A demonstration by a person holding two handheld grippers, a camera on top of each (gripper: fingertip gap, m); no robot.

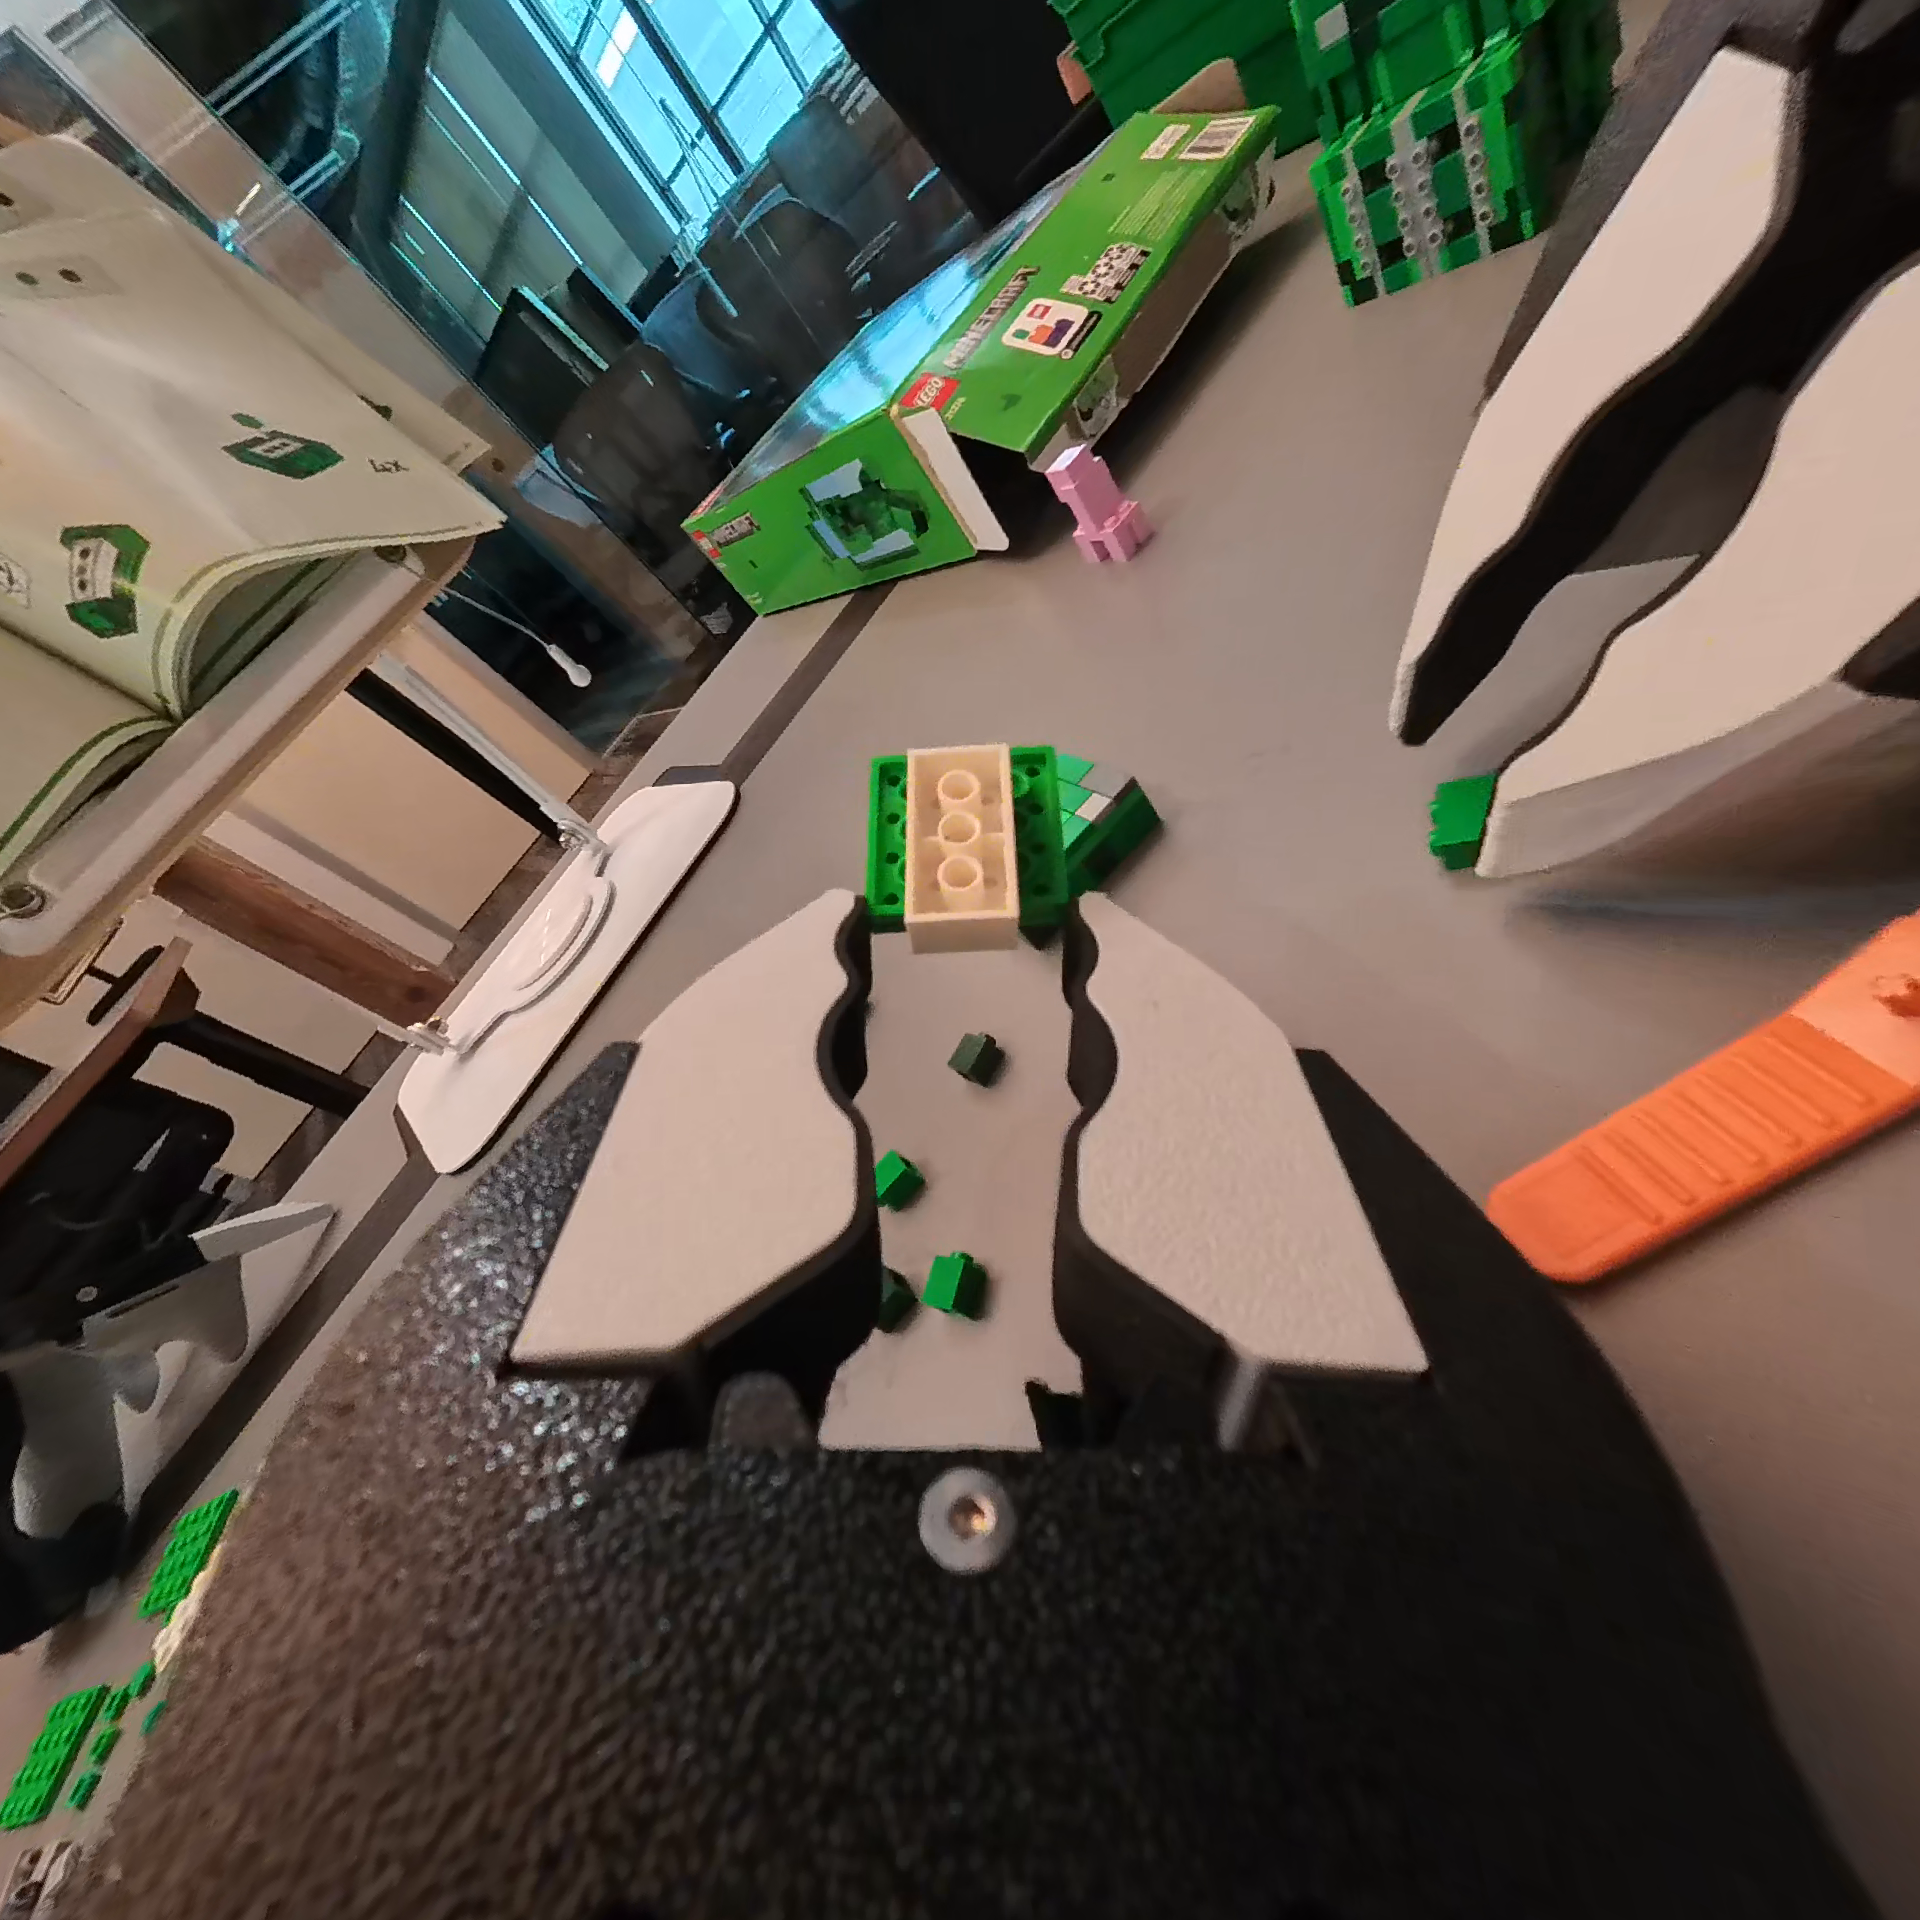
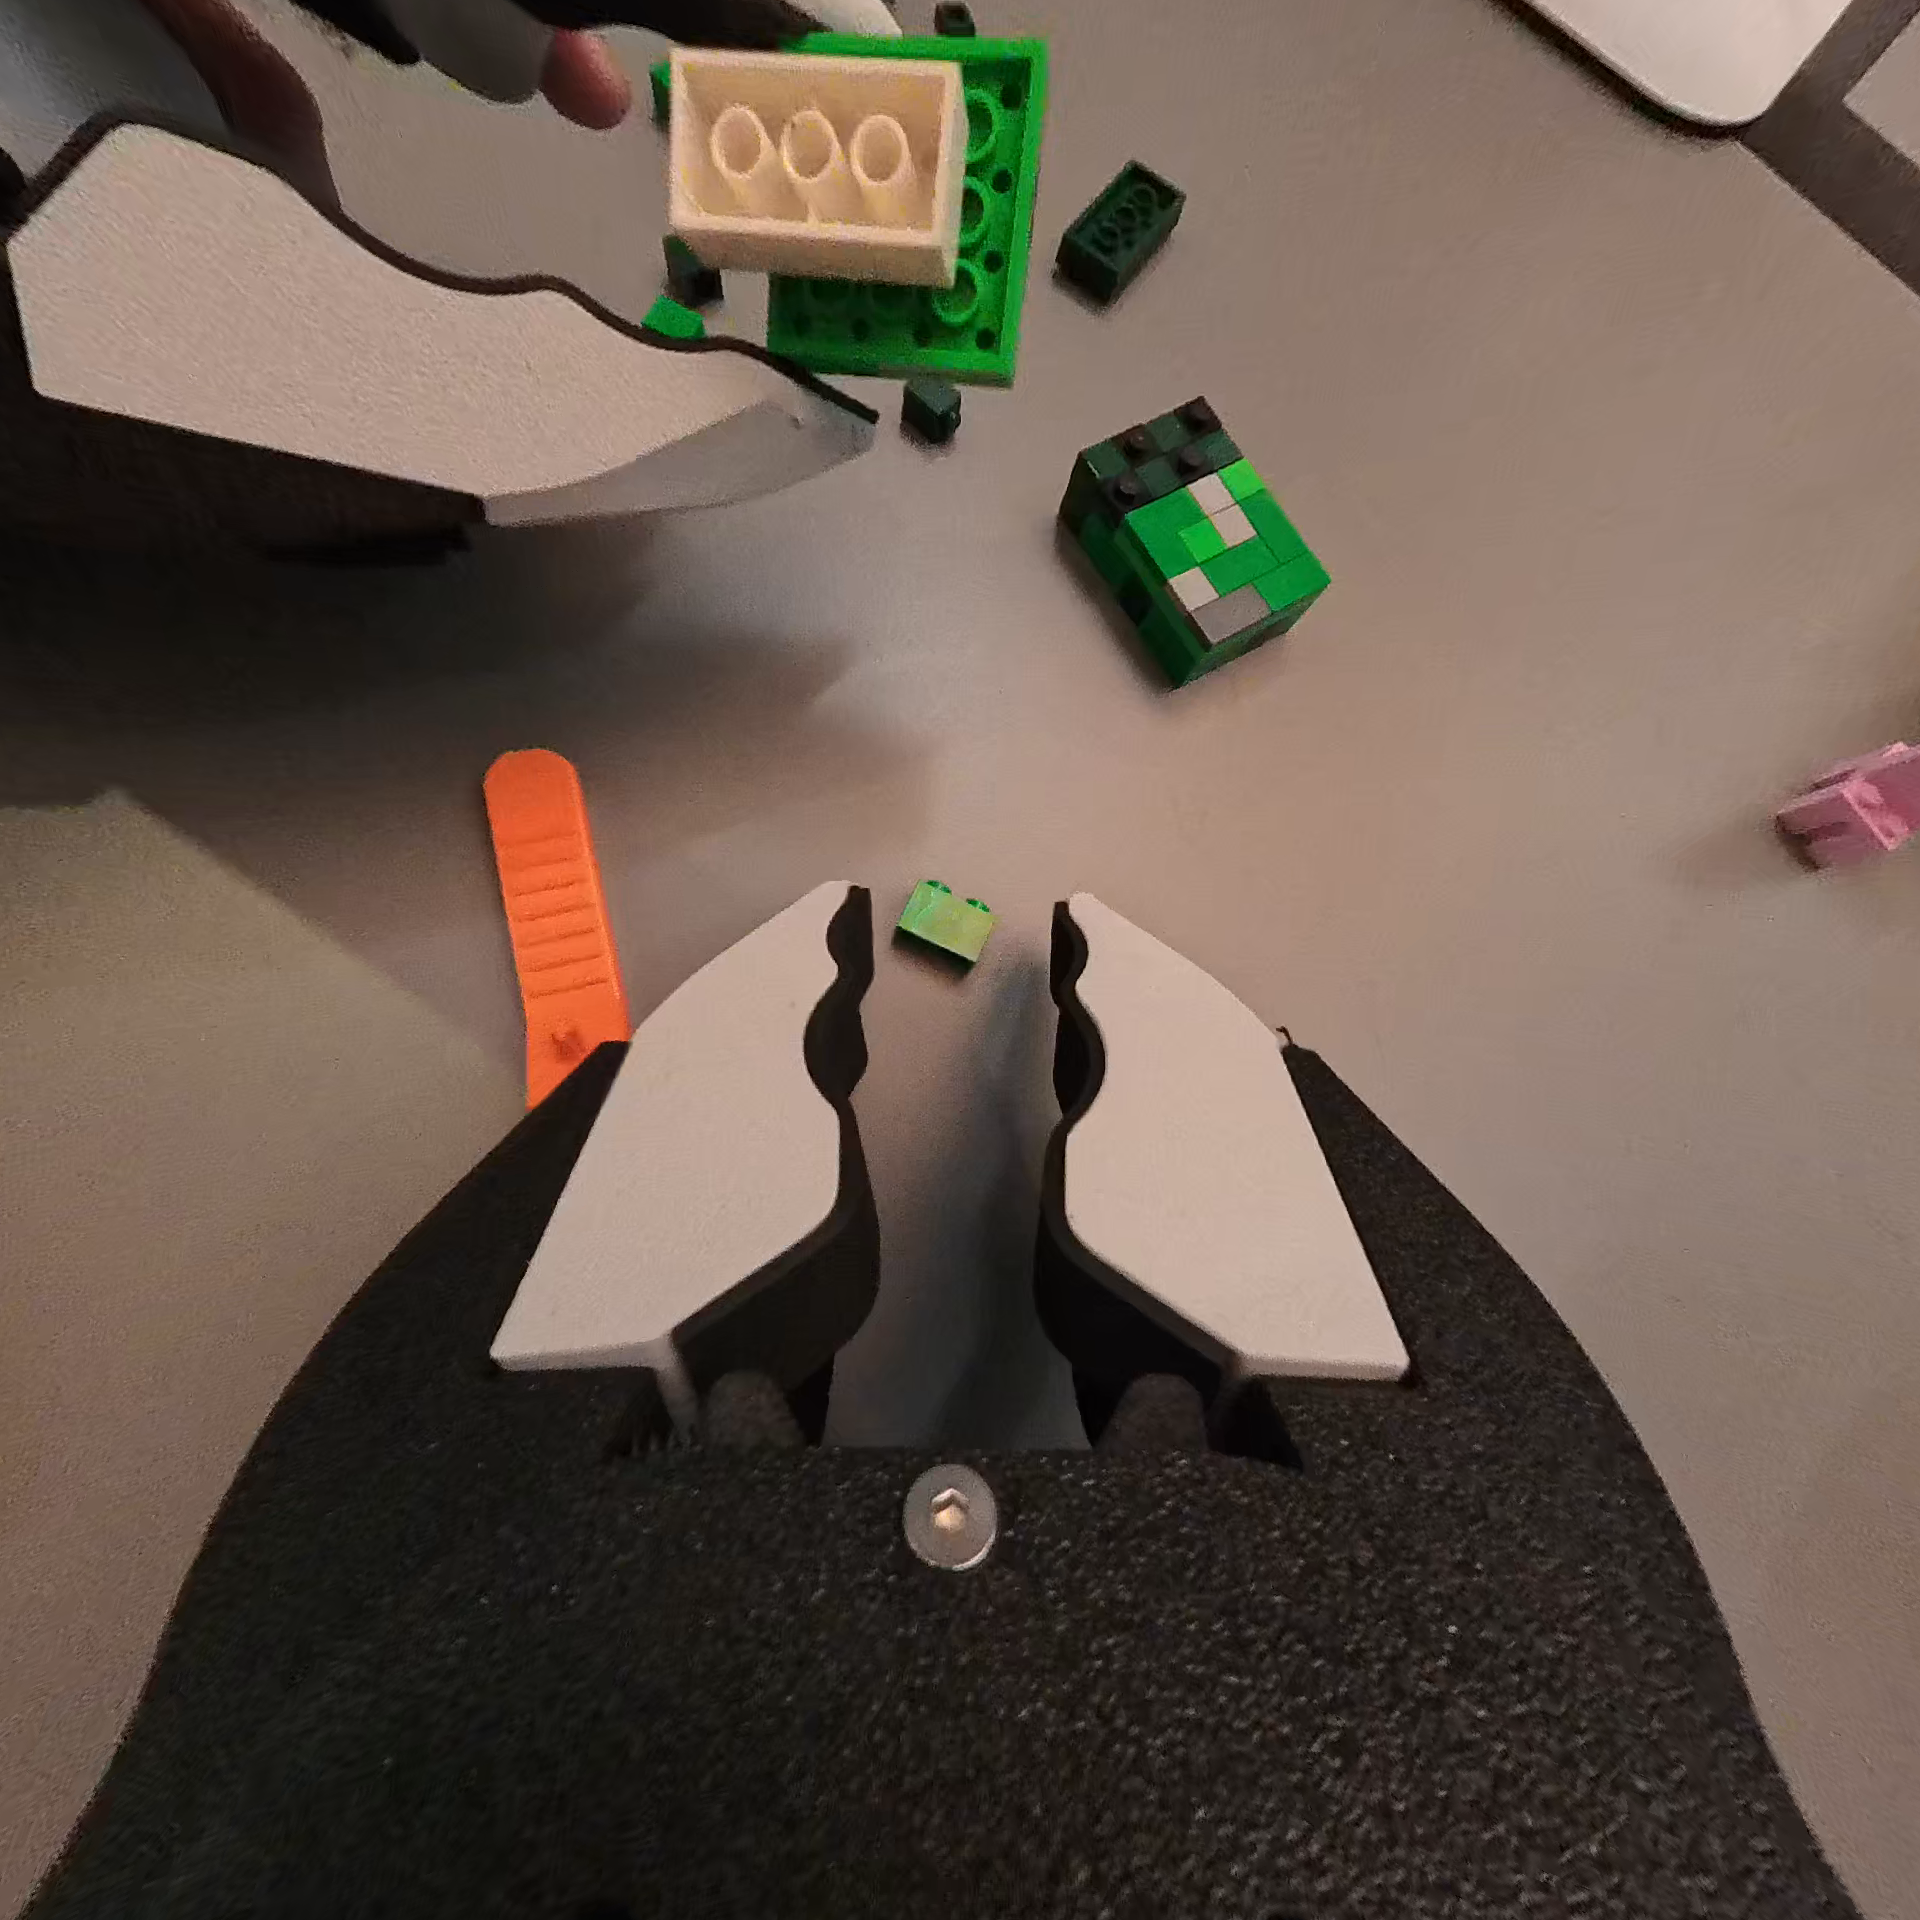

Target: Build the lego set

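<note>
Plate (image 1: 961, 831), underside up, pinched in left claw (image 1: 961, 925) for access; right claw (image 2: 961, 920) gapes around brick (image 2: 943, 925) mid-tabletop (image 2: 1455, 935)

Printed writing shows on the green set box (image 1: 982, 384) lying on the table — brand marks, codes — and on the open instruction booklet (image 1: 197, 416).

Table (image 2: 1455, 935): smooth, matt grey surface. Cream brick (image 2: 816, 171) and green plate (image 2: 997, 312): moulded plastic with a slight sheen. Orange tool (image 2: 551, 904): ribbed matt plastic. Box (image 1: 935, 436): glossy printed cardboard. Booklet (image 1: 187, 416): matt paper. Left gripper (image 1: 961, 935) and right gripper (image 2: 961, 914): smooth matt white fingers (image 2: 727, 1143) on a rough, grainy black body, fastened with a shiny metal screw (image 2: 948, 1519).
</note>
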